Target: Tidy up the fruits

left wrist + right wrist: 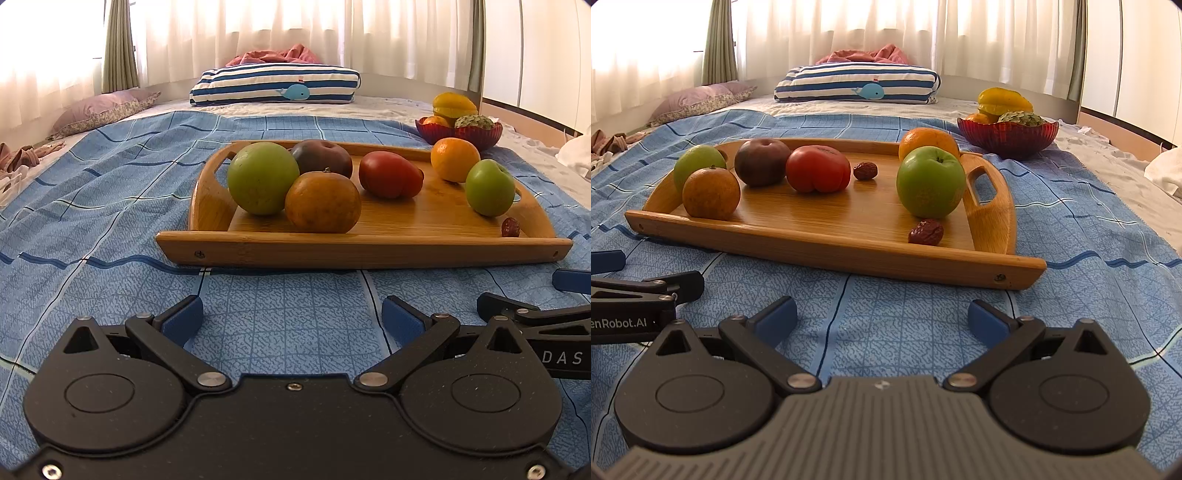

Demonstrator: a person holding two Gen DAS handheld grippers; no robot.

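Observation:
A wooden tray (369, 251) (827, 251) lies on a blue checked bedspread. On it sit two green apples (263, 178) (930, 181), a brownish orange (323, 202) (711, 192), a dark plum (322, 158) (761, 161), a red tomato (390, 175) (817, 169), a bright orange (455, 159) (928, 142) and two dried red dates (925, 232) (865, 171). My left gripper (291, 315) stands open just short of the tray's near rim, nothing between its fingers. My right gripper (882, 315) is likewise open and empty.
A red glass bowl (458, 134) (1008, 136) holding a yellow starfruit and other fruit stands beyond the tray at the right. A striped whale pillow (275, 84) and a purple pillow (103, 110) lie farther back. Curtains close off the far side.

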